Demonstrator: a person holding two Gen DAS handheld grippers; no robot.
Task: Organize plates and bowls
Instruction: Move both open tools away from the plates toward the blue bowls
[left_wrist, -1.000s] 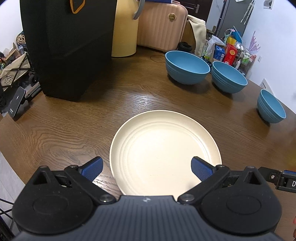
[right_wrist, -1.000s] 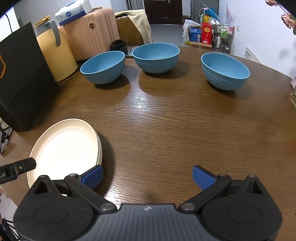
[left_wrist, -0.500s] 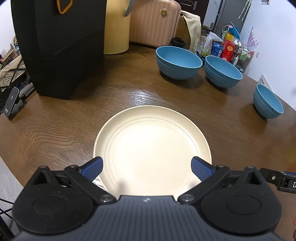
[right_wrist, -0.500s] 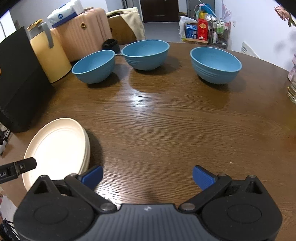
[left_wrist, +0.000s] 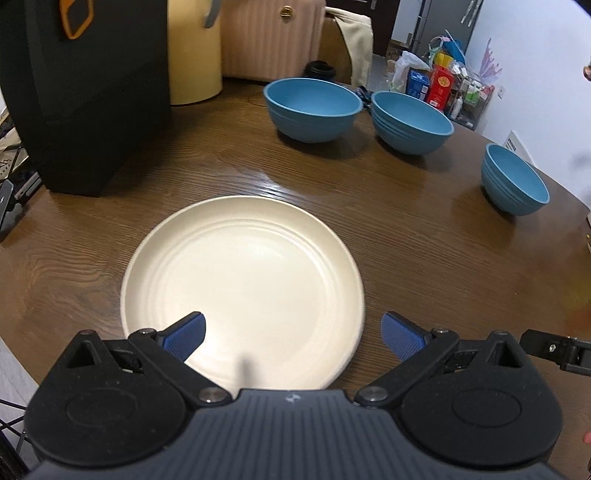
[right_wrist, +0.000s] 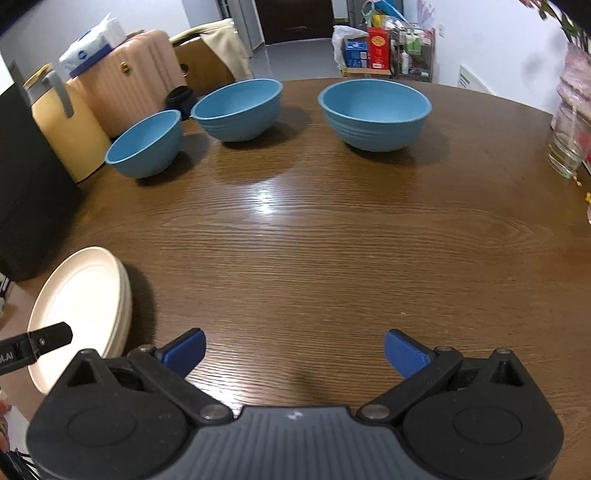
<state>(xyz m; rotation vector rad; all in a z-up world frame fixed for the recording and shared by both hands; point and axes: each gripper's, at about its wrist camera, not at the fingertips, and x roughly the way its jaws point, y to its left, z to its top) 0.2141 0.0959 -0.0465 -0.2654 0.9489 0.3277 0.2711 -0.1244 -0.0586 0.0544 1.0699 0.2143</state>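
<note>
Blue pads, left gripper (left_wrist: 292, 334): jaws spread wide with nothing between them; it hangs over the near edge of the cream plates, the left pad above the plate surface, the right pad just past the rim.
Blue pads, right gripper (right_wrist: 294, 350): jaws equally wide apart, empty, above bare wood to the right of the plates.
Cream plates (left_wrist: 242, 291): a stack near the table's front-left edge; the right wrist view shows several rims layered one on another (right_wrist: 79, 314), though how many I cannot tell.
Wooden table (right_wrist: 332, 251): dark brown, grain visible, a bright glare patch in the middle.
Blue bowls: three, all upright and apart from one another along the far side, well apart from the plates; left bowl (right_wrist: 144, 143), middle bowl (right_wrist: 236, 109), right bowl (right_wrist: 375, 114).
Black bag (left_wrist: 88, 92): standing at the far left of the table.
Yellow container (left_wrist: 194, 51): behind the bag, beside the left bowl.
Pink suitcase (right_wrist: 136, 77): beyond the table edge, a tissue pack (right_wrist: 94, 42) on top.
Glass vase (right_wrist: 567, 144): at the right edge.
</note>
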